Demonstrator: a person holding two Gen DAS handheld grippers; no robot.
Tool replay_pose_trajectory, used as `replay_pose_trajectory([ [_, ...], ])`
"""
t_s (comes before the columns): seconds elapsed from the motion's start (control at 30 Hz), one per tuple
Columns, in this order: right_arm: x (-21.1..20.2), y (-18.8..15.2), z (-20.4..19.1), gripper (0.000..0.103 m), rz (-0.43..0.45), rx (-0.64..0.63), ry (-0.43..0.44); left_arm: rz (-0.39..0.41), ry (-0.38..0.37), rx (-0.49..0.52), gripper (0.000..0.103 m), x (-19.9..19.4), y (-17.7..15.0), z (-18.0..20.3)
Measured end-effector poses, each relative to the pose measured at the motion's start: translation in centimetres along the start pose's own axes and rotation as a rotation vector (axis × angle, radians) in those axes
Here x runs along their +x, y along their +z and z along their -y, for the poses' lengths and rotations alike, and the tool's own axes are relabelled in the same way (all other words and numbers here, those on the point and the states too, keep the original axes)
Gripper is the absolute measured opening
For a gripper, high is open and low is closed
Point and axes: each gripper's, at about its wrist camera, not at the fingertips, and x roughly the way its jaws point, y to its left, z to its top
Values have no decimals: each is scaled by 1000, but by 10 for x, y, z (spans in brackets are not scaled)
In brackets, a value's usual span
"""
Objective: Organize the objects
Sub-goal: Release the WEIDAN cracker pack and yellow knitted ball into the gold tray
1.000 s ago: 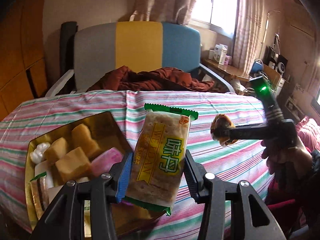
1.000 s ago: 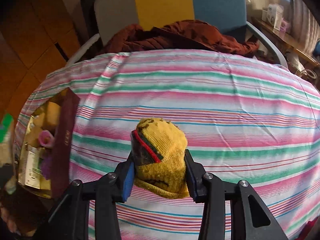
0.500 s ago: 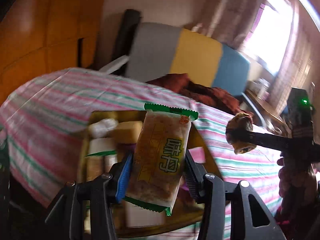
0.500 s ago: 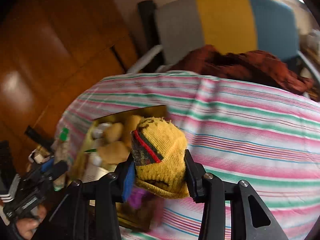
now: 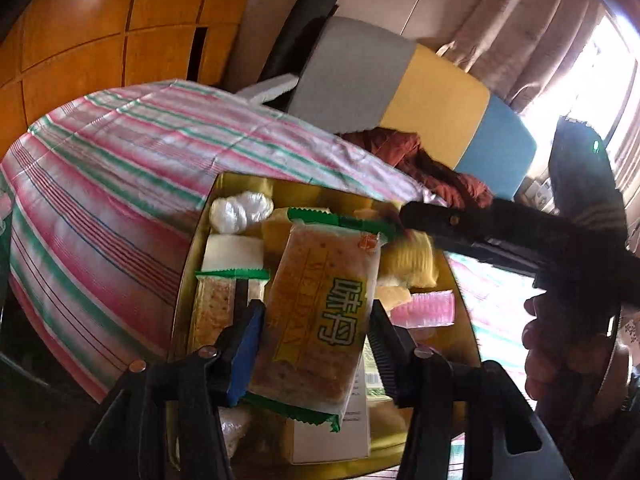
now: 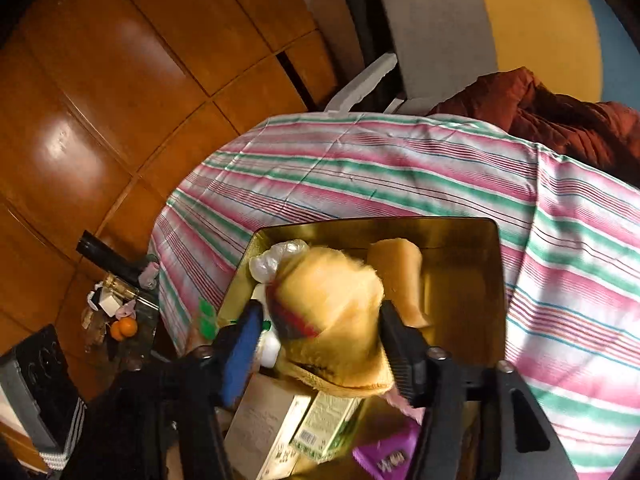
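My left gripper (image 5: 314, 332) holds a green-edged cracker packet (image 5: 324, 312) upright over the gold tin (image 5: 192, 264). Its jaws are beginning to open, but both pads still touch the packet. My right gripper (image 6: 320, 332) hangs over the same gold tin (image 6: 498, 280) with its jaws opening. A yellow knitted cloth (image 6: 332, 308) with a red stripe sits blurred between them, with a gap at the blue left pad. In the left wrist view the right gripper (image 5: 412, 220) reaches in from the right, the yellow cloth (image 5: 412, 264) just under its tip.
The tin holds white wrapped sweets (image 5: 240, 208), yellow cakes (image 6: 400, 276), a pink packet (image 5: 424, 312), boxes (image 6: 272, 432) and a purple packet (image 6: 384, 460). It rests on a striped tablecloth (image 6: 380, 168). Behind stand a grey, yellow and blue chair (image 5: 400, 88) and a rust garment (image 6: 560, 120).
Both grippers have swung left from over the striped cloth to over the tin. The right jaws have spread and the yellow cloth has come loose. The left still carries the cracker packet.
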Motion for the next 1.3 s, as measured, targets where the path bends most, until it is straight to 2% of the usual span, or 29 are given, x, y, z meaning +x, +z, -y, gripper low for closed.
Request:
replay_pose_trajectory([
  [0.03,1,0,1,89,-3,4,-7,-4,6,4,55,1,-1,-1],
  [0.07,3,-1,2,89,-3,6,-10,-3,12,9,56,2,-2,0],
  [0.17,5,-5,4,89,-8,4,-17,21,51,48,71,0,-5,3],
  [0.33,-5,-16,7,89,7,-1,-51,67,83,74,71,-11,-6,7],
  [0.4,-16,-23,3,92,40,-24,-89,80,95,81,71,-18,-5,10],
  [0.5,-35,-34,-4,103,100,-67,-188,116,151,85,71,-35,-7,11],
  [0.67,-64,-67,-12,103,183,-107,-348,161,250,70,71,-60,-12,14],
  [0.73,-69,-81,-12,103,190,-98,-373,201,325,88,71,-71,-15,19],
  [0.77,-72,-90,-12,103,192,-89,-376,217,339,89,71,-76,-18,21],
  [0.97,-81,-120,-9,103,209,-58,-386,261,284,37,72,-98,-25,26],
  [1.13,-85,-131,-11,103,217,-56,-386,299,341,76,75,-108,-30,41],
  [1.23,-87,-135,-13,103,216,-61,-379,288,295,97,75,-112,-33,46],
  [1.3,-87,-136,-15,103,217,-63,-377,299,306,102,75,-114,-34,48],
])
